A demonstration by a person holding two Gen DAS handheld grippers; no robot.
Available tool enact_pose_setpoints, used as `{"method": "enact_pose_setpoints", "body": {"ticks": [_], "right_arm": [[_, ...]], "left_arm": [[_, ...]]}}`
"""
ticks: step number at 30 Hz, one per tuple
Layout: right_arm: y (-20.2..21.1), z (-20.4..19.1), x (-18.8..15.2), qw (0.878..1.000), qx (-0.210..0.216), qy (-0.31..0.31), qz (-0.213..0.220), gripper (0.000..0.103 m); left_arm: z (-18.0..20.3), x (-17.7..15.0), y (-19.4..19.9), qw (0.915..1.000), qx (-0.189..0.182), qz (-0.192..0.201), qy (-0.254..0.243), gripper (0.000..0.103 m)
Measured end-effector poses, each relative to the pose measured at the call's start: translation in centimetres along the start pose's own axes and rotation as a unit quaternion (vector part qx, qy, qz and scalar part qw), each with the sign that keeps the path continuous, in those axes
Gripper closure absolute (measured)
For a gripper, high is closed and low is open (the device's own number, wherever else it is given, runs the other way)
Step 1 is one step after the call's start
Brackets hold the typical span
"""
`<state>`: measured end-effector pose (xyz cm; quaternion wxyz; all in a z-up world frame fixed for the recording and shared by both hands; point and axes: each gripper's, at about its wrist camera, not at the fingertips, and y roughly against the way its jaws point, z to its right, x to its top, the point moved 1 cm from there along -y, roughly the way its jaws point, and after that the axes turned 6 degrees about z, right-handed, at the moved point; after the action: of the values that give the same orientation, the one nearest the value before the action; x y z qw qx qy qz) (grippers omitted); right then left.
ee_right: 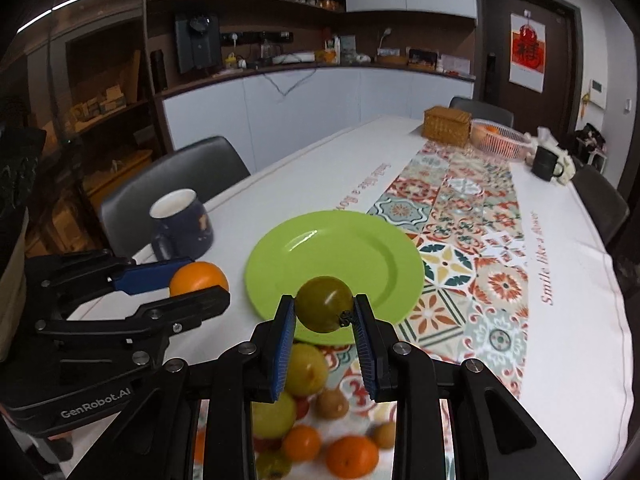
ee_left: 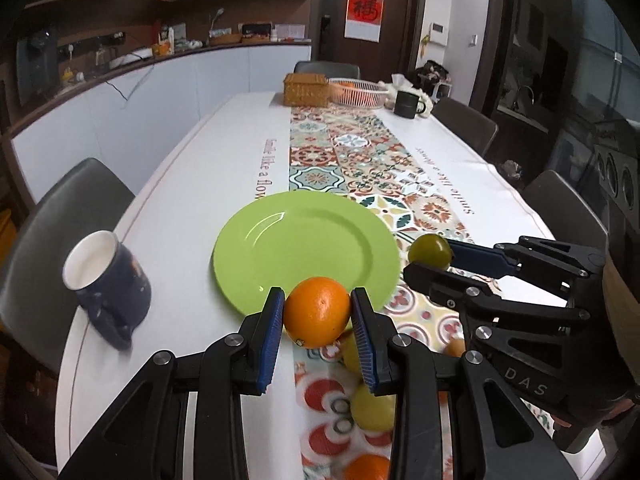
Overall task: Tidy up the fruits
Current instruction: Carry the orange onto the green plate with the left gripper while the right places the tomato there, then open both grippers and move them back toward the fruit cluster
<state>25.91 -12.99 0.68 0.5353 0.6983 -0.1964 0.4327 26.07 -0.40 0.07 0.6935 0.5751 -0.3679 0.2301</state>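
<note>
Left wrist view shows the orange [ee_left: 317, 312] pinched across its middle between the blue pads [ee_left: 271, 332] of your left gripper [ee_left: 318, 322], carried off the table at the near rim of the green plate [ee_left: 304, 248]; gripping at the widest part keeps a round fruit from squirting out. Your right gripper [ee_right: 324, 314] is clamped the same way on a green tomato [ee_right: 324, 309], its dark stalk turned towards the right-hand pad, and it too hangs at the plate's near edge. Both loads sit side by side, apart from each other, each on its own side of the plate, which I judge is why you hold them so: two fruits can go down without the tools crossing

Behind and beneath your fingers lies the pile of loose fruit [ee_right: 304, 412], yellow, orange and brownish pieces on the patterned runner [ee_right: 460, 248], still to be sorted. The plate is bare and lies half on the runner, half on the white tablecloth [ee_left: 200, 184]. A dark blue mug [ee_left: 108, 284] stands just to the left of the plate, close enough that your left gripper should stay clear of it when lowering. Far down the table, well away, are a wicker box [ee_left: 306, 89], a white basket [ee_left: 356, 91] and a dark mug [ee_left: 408, 103]
</note>
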Motion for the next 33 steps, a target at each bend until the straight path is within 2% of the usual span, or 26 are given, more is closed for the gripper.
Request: {"method": "enact_pose_setpoints", "body": {"ticks": [8, 16, 18, 21, 25, 27, 31, 33], "right_arm": [[-5.9, 1.6, -0.1, 0.998, 0.01, -0.018, -0.06, 0.073], [-8.7, 2.3, -1.1, 0.996, 0.006, -0.02, -0.089, 0.073], [-8.8, 2.4, -1.2, 0.996, 0.003, -0.021, -0.087, 0.072], [-8.4, 2.5, -1.1, 0.996, 0.001, -0.025, -0.082, 0.061], [-7.2, 2.7, -1.0, 0.997, -0.002, -0.034, -0.072, 0.06], [-5.9, 2.6, -1.0, 0.998, -0.005, -0.038, -0.059, 0.054], [-3.2, 2.4, -1.0, 0.999, -0.012, -0.035, -0.035, 0.051], [-1.4, 2.2, -1.1, 0.999, -0.016, -0.035, -0.021, 0.046]], "left_arm": [[-1.6, 0.0, -5.6, 0.9985, 0.001, -0.054, 0.008, 0.069], [-1.9, -0.4, -7.5, 0.997, 0.008, -0.076, 0.009, 0.068], [-2.0, -0.2, -7.4, 0.9973, 0.013, -0.072, 0.009, 0.061], [-2.0, 0.1, -6.7, 0.9978, 0.019, -0.063, 0.012, 0.055], [-1.7, 0.2, -5.1, 0.9983, 0.029, -0.049, 0.008, 0.048], [-1.3, 0.2, -4.0, 0.9987, 0.032, -0.039, 0.005, 0.044], [-0.6, -0.1, -1.2, 0.9986, 0.049, -0.017, -0.003, 0.036], [-0.2, -0.5, 0.3, 0.9985, 0.054, -0.005, -0.002, 0.034]]}}
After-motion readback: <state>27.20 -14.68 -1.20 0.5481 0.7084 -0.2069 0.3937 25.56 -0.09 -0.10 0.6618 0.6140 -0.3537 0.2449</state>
